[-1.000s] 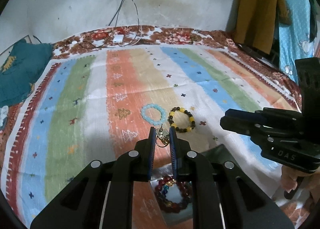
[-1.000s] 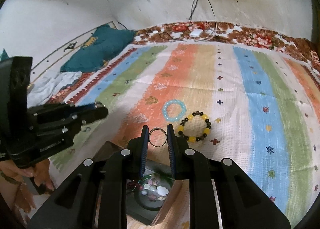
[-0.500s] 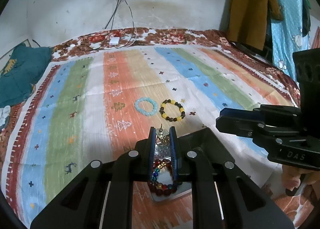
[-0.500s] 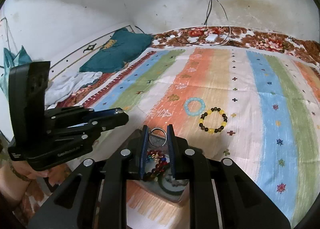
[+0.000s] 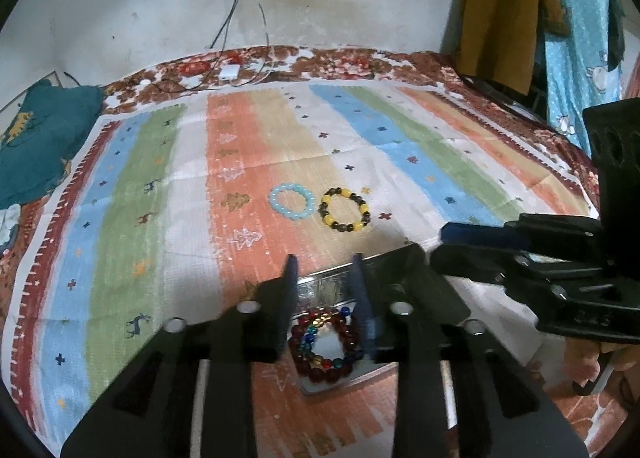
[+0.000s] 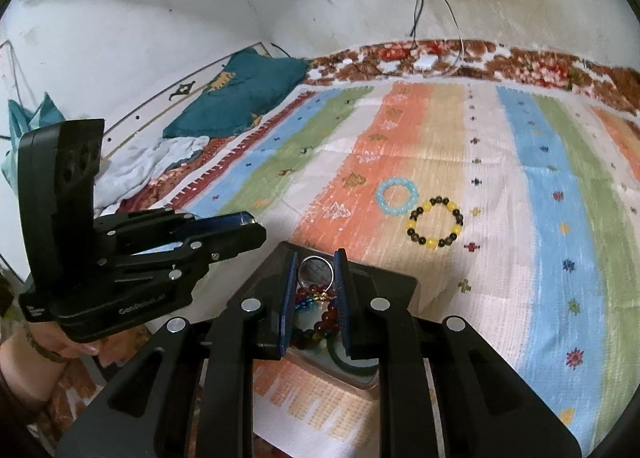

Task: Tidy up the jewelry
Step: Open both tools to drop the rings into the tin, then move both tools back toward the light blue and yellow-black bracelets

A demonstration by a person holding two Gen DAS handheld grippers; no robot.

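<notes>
Left wrist view: my left gripper (image 5: 324, 258) has just opened, empty, over the jewelry box (image 5: 416, 258).
Right gripper (image 6: 316, 254): just widening, silver ring (image 6: 316, 272) loose between its jaws.
In box: red bead bracelet (image 5: 324, 342).
Left: blue bracelet (image 5: 291, 202), yellow-and-black bracelet (image 5: 346, 209) lie on the blanket (image 5: 120, 218).

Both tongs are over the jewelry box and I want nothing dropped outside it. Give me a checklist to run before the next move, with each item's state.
1. Left tongs empty: ok. The jaws have just been opening, with nothing between them.
2. Right tongs released the silver ring: cannot tell. The jaws have just been opening, and the ring sits between them.
3. Both tongs above the box: ok.
4. Red bead bracelet inside the box: ok.
5. Blue bracelet and yellow-and-dark bracelet put away: not ok, both lie on the bedspread.
</notes>
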